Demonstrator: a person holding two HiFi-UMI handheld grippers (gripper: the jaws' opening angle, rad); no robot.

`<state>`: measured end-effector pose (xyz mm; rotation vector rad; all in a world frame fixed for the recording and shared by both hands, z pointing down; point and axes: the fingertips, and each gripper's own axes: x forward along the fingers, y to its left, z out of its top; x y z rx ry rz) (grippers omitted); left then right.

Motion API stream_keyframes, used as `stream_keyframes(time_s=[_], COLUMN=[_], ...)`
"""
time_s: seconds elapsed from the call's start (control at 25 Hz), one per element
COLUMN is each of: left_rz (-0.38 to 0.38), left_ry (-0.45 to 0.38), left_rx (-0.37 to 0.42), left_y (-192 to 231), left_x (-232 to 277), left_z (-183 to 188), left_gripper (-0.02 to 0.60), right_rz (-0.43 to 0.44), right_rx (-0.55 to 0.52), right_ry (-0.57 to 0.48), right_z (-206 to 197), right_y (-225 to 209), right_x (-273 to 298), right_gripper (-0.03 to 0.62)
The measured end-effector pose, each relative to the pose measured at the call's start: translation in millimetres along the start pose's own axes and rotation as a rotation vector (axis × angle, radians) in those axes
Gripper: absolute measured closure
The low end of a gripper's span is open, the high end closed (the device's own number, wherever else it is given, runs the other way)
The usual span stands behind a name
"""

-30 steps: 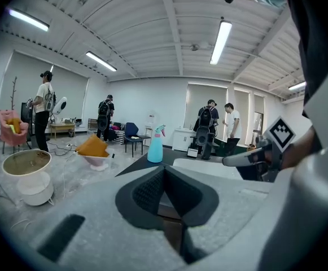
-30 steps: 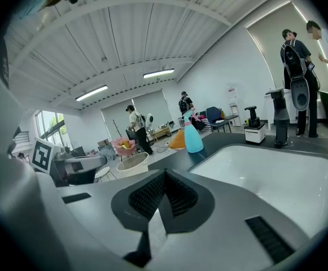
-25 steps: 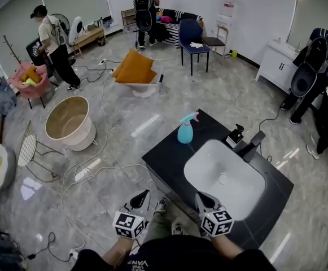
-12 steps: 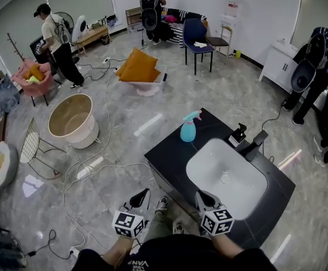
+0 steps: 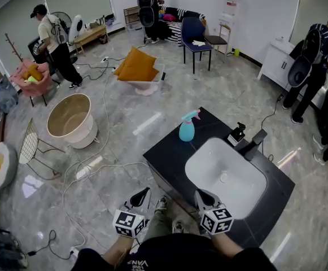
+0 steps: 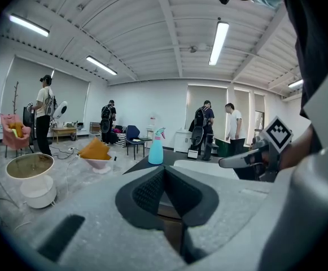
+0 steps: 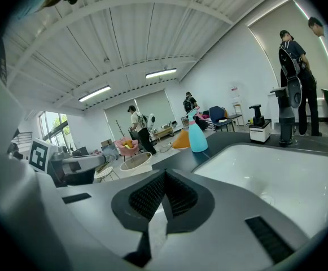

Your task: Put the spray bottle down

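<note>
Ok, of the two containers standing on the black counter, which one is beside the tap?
The small black-topped dispenser, right next to the tap behind the basin. The light blue spray bottle stands apart, near the counter's far corner.

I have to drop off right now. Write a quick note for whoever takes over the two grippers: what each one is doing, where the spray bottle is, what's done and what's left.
Left gripper: jaws together, nothing between them, held low beside the counter's near corner.
Right gripper: jaws together, empty, at the counter's near edge in front of the sink.
Spray bottle: upright on the black counter, near its far corner, beside the sink, well clear of both grippers.
Done: the bottle is down and let go.
Left: nothing more for this job, as far as the views show.
</note>
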<state>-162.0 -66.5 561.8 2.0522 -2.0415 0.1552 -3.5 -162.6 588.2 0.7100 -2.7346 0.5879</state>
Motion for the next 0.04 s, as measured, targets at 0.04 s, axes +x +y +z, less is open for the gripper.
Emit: stream_keyframes(time_s=[0.04], left_rz=[-0.001], left_ry=[-0.001], left_rx=[0.001], left_y=[-0.2], left_x=[0.7], left_z=[-0.1], left_gripper=[0.571], right_rz=[0.0], right_rx=[0.0], right_ry=[-0.001], right_z=[0.0], right_y=[-0.4], right_x=[0.7], right_gripper=[0.597])
